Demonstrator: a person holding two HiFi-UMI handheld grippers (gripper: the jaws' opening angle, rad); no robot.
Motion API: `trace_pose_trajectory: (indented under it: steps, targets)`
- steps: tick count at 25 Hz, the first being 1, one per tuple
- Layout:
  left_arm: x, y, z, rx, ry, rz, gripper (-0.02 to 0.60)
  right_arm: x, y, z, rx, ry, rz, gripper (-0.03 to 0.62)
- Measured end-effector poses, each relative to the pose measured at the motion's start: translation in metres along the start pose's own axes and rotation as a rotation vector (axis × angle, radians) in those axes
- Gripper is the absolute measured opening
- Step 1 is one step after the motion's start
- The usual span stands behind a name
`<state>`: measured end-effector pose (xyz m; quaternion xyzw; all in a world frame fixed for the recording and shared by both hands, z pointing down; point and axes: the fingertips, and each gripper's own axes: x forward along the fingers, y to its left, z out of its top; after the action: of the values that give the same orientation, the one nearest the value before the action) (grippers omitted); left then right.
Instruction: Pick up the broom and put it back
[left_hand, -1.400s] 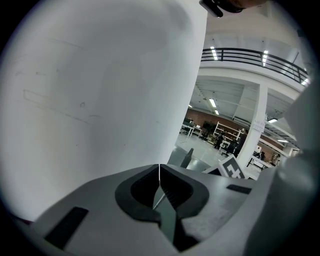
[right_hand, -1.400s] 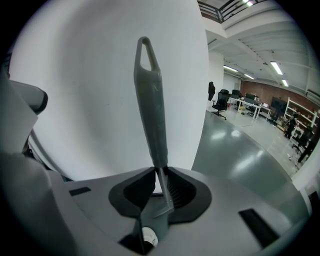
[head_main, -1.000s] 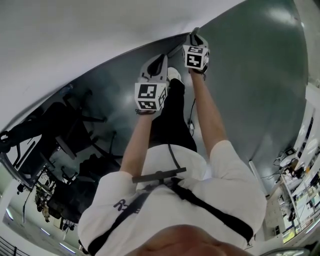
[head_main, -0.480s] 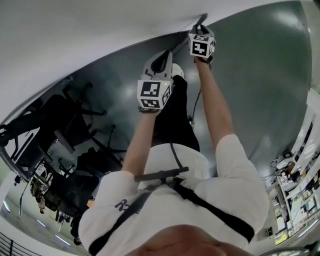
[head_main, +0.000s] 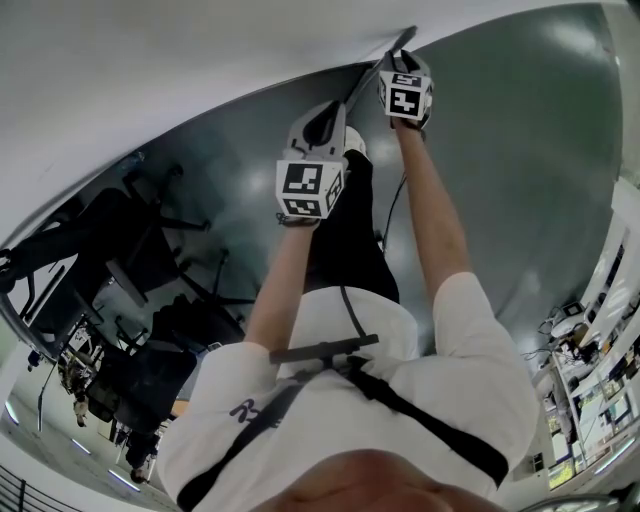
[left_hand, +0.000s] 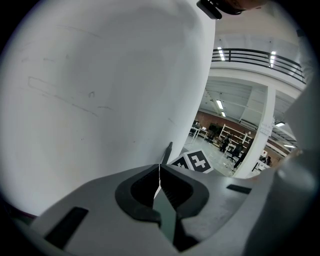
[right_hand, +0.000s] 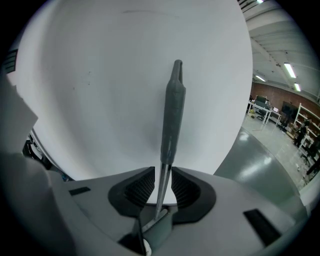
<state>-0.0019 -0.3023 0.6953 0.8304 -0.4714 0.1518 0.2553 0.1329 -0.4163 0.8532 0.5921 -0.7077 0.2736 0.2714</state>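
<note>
"Grey metal shaft of the broom (right_hand: 172, 110) is pinched in the right tool (right_hand: 161, 186), grip end up, close to the white wall (right_hand: 100, 100); touching it or not, I can't tell"
"And the left tool (left_hand: 160, 186)?"
"Pressed together, empty, a little further from the wall. I'd ease the handle onto the wall before releasing, or it may slide sideways"
"Room?"
"Open floor (right_hand: 270, 155) away from the wall; dark chairs (head_main: 120, 250) stand well off"
</note>
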Motion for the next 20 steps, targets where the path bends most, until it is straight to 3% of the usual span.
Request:
trace_pose_trajectory:
  steps: [12, 20]
  targets:
    - [-0.001, -0.015, -0.003, -0.013, 0.008, -0.026, 0.012, -0.018, -0.014, -0.016, 0.017, 0.015, 0.026, 0.084]
    - [-0.037, -0.021, 0.019, 0.008, -0.036, -0.016, 0.012, -0.107, 0.01, -0.018, 0.05, -0.038, 0.093, 0.084]
